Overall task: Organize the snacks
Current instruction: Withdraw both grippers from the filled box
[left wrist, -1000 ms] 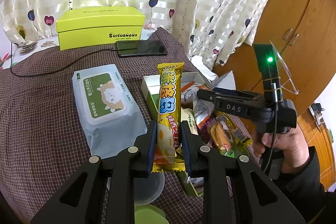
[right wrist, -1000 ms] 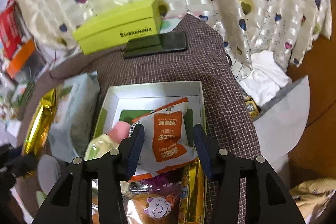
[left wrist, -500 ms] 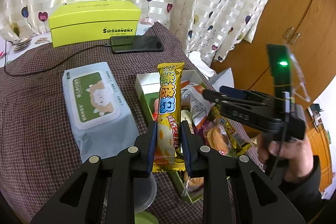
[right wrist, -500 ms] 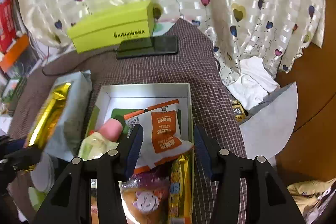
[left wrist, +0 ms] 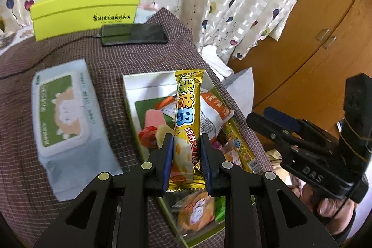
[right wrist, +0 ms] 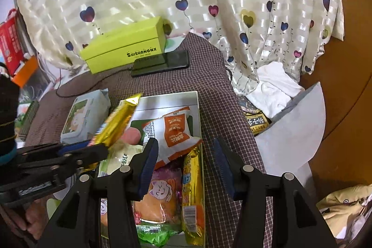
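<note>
Currently left gripper (left wrist: pixel 186 152) is clenching a yellow snack bar (left wrist: pixel 187 117) by its lower part, holding it upright over the open white box (left wrist: pixel 148 80) of mixed snacks on the checked tablecloth (left wrist: pixel 21 178). Right gripper (right wrist: pixel 183 162) is hanging empty, jaws apart, over the box's right edge, above an orange-and-white packet (right wrist: pixel 174 131) and a yellow bar (right wrist: pixel 191 190) lying inside. Wet wipes pack (left wrist: pixel 62 113) is sitting left of the box; lime green box (left wrist: pixel 86 8) and phone (left wrist: pixel 134 34) are lying further back.
</note>
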